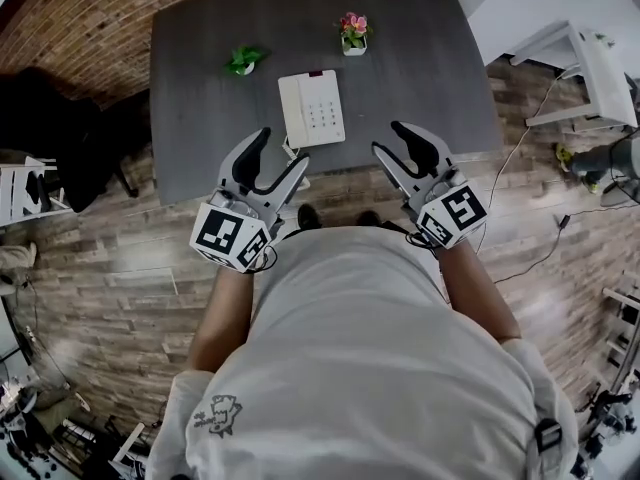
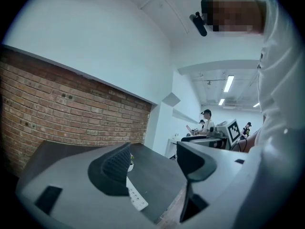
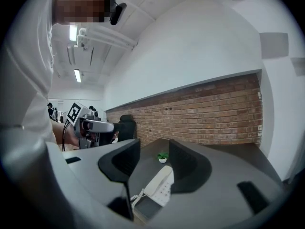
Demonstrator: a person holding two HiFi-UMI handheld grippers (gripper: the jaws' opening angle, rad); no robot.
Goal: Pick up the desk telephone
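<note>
My left claw and right claw both stand wide apart with nothing between the jaws, at the near edge of the dark surface. The cream desk telephone lies flat on it between them, slightly ahead, untouched, with the handset on its left.

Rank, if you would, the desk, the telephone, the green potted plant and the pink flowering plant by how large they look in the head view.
1. desk
2. desk telephone
3. green potted plant and pink flowering plant: they look about the same size, so I leave them unranked.
</note>
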